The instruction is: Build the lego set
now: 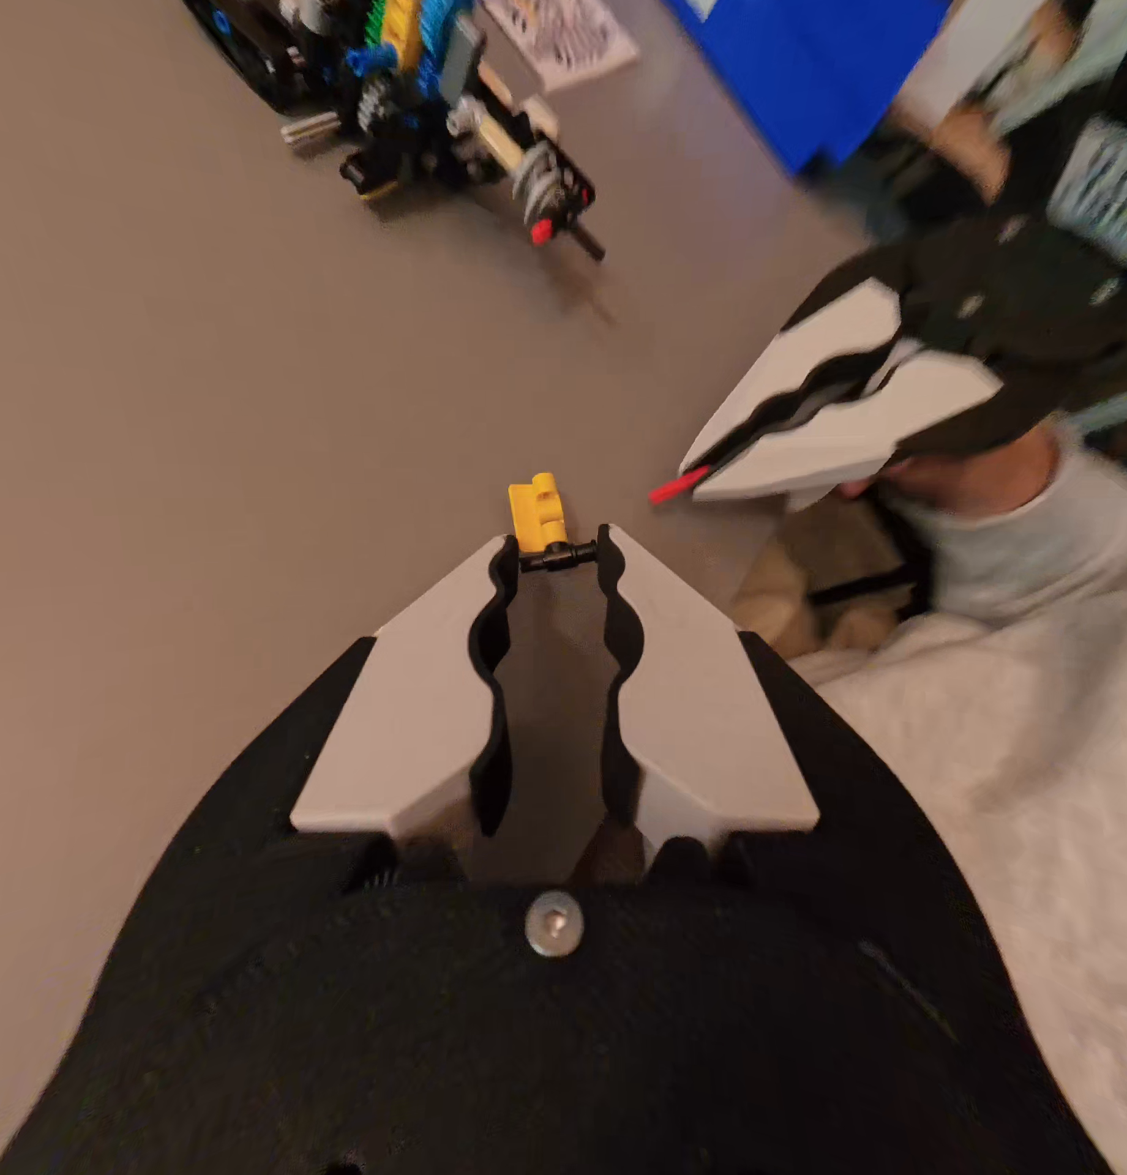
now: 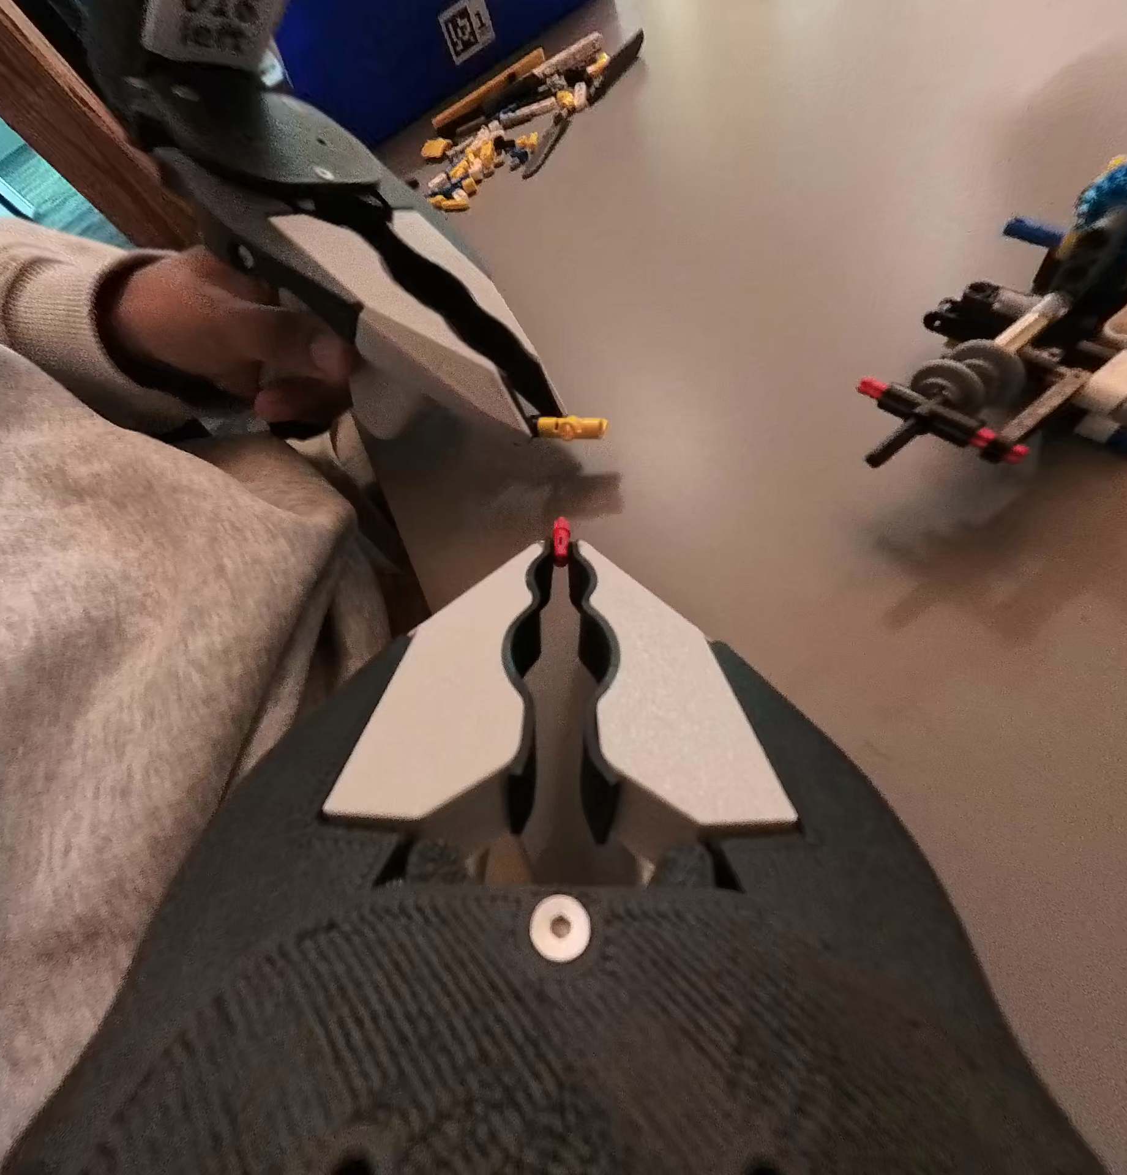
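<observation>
My left gripper (image 1: 557, 540) is shut on a small black pin piece (image 1: 557, 557) that carries a yellow connector (image 1: 538, 512), held above the grey table. It also shows in the right wrist view (image 2: 551, 432) with the yellow connector (image 2: 573, 427) at its tip. My right gripper (image 2: 560, 548) is shut on a small red pin (image 2: 560, 540). It shows in the left wrist view (image 1: 694, 474) to the right, with the red pin (image 1: 675, 488) pointing towards the yellow connector. The part-built lego model (image 1: 421, 108) stands farther back on the table; it also shows in the right wrist view (image 2: 1025, 362).
A pile of loose lego parts (image 2: 516, 133) lies at the back by a blue bin (image 2: 382, 57). A printed sheet (image 1: 560, 38) lies beside the model. The grey table (image 1: 166, 445) ends at the person's lap (image 2: 103, 572) and sleeve. The grippers' ends are close to 6 cm from one another. Left tips and right tips are each some 15 cm from the part-built lego model (image 1: 421, 108).
</observation>
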{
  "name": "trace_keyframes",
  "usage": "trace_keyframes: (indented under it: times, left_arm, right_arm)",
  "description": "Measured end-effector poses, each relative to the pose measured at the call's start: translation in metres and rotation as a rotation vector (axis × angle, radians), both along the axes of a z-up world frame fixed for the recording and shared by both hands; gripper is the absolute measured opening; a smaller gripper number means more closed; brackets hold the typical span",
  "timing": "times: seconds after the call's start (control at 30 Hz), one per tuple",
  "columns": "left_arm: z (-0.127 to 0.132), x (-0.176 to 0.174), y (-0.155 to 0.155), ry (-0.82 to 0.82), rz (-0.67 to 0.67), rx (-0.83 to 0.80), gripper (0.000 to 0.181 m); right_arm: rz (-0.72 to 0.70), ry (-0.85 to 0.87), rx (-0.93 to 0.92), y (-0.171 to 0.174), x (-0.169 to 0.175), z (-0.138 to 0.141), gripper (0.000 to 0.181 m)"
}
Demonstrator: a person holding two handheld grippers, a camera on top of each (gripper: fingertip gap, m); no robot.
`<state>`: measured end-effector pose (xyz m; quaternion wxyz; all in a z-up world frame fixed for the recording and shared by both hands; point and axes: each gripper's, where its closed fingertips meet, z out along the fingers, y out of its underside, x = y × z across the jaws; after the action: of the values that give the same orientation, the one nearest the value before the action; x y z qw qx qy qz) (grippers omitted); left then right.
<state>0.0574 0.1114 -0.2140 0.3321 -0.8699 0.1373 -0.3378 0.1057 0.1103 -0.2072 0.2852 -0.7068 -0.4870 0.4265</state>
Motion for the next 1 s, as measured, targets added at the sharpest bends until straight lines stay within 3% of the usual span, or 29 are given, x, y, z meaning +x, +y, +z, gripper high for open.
trace_keyframes:
  times: [0.03, 0.1, 0.23, 0.47, 0.9, 1.0]
  left_arm:
    - [0.006, 0.003, 0.001, -0.102, 0.026, -0.028, 0.024]
    - [0.018, 0.01, -0.003, -0.297, 0.03, -0.083, 0.025]
    - [0.023, 0.014, -0.01, -0.497, 0.033, -0.184, 0.024]
    - [0.022, 0.009, -0.005, -0.483, 0.067, -0.177, 0.024]
    - [0.022, 0.007, -0.002, -0.512, 0.075, -0.165, 0.024]
    - [0.023, 0.006, -0.002, -0.518, 0.076, -0.162, 0.024]
  right_arm:
    - [0.005, 0.017, 0.01, -0.001, -0.001, 0.004, 0.003]
    - [0.021, 0.068, 0.042, -0.004, -0.004, 0.015, 0.003]
    - [0.05, 0.129, 0.133, -0.011, -0.009, 0.03, 0.003]
    - [0.033, -0.132, 0.105, -0.006, -0.003, -0.019, 0.003]
    - [0.004, -0.197, 0.162, -0.002, -0.003, -0.027, 0.004]
    - [-0.007, -0.191, 0.176, 0.0, -0.002, -0.025, 0.013]
